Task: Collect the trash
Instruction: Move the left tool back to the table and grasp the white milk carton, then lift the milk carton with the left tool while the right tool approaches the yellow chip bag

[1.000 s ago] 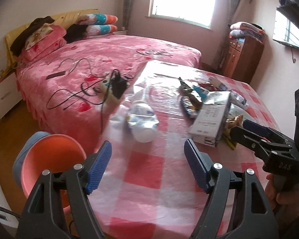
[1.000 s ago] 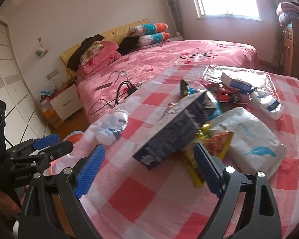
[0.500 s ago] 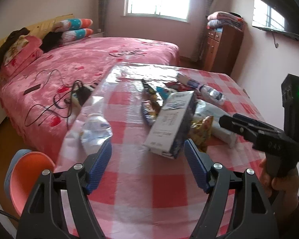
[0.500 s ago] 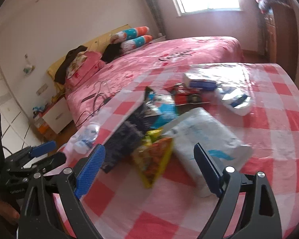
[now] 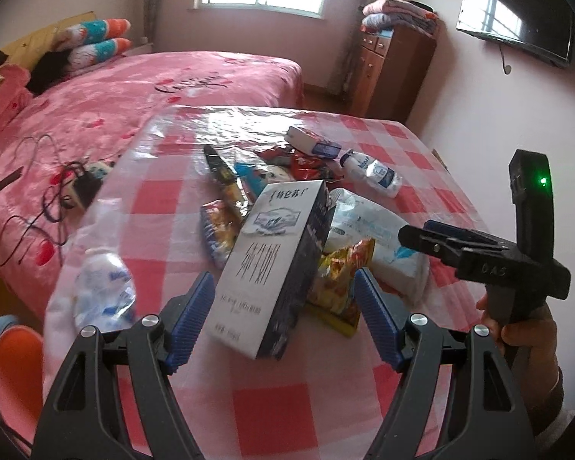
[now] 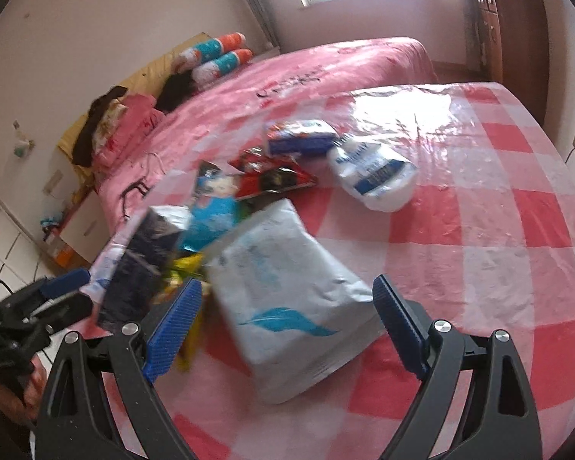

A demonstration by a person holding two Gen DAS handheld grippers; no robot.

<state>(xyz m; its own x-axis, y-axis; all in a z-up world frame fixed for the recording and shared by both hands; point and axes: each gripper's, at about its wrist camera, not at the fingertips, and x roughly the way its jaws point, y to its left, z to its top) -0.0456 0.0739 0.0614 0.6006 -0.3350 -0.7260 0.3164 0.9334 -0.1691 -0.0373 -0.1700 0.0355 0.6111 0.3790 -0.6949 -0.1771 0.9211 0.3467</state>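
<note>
Trash heaped mid-worktop point(image 5: 272, 414): carton point(image 5: 272, 268) leaning on snack bag point(image 5: 341, 283), white pack point(image 6: 287, 299) beside. Left gripper point(image 5: 283, 318) fingers released, framing carton. Right gripper point(image 6: 287, 326) fingers released, straddling pack, nothing grasped.

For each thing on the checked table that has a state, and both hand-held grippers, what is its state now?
Milk carton: lying tilted on wrappers.
White tissue pack: lying flat, sealed.
Plastic bottle: lying, crushed.
Bottle by the table edge: lying, crumpled.
Left hand-held gripper: open, empty.
Right hand-held gripper: open, empty.
</note>
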